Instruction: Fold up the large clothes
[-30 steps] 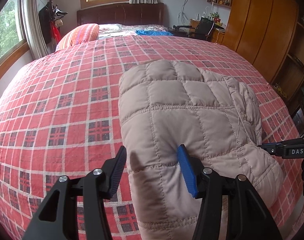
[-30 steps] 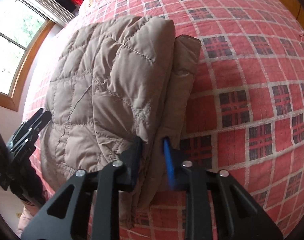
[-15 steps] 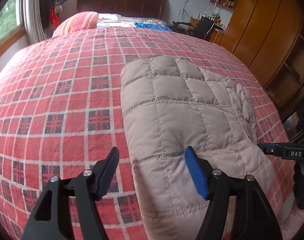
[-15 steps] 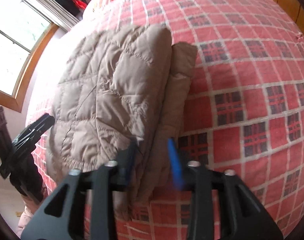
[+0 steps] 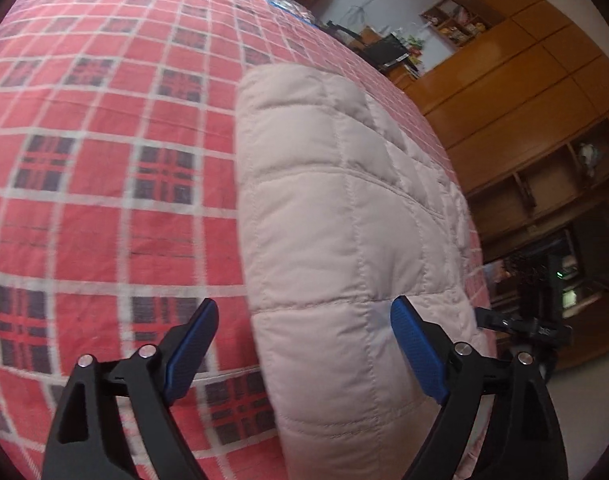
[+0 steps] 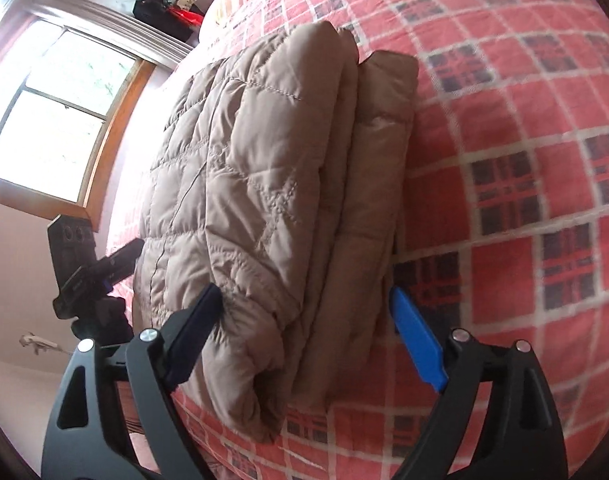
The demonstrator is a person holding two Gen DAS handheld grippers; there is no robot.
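Lying folded, quilted beige jacket (image 6: 264,184), stacked layers

No readable text in either view. Label on black bar (image 5: 542,331) at right edge of left wrist view too blurred to read. Green display (image 5: 559,275) on distant device, illegible.

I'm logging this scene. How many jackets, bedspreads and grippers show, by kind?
Jacket: 1
Bedspread: 1
Grippers: 2, left gripper and right gripper
Total: 4
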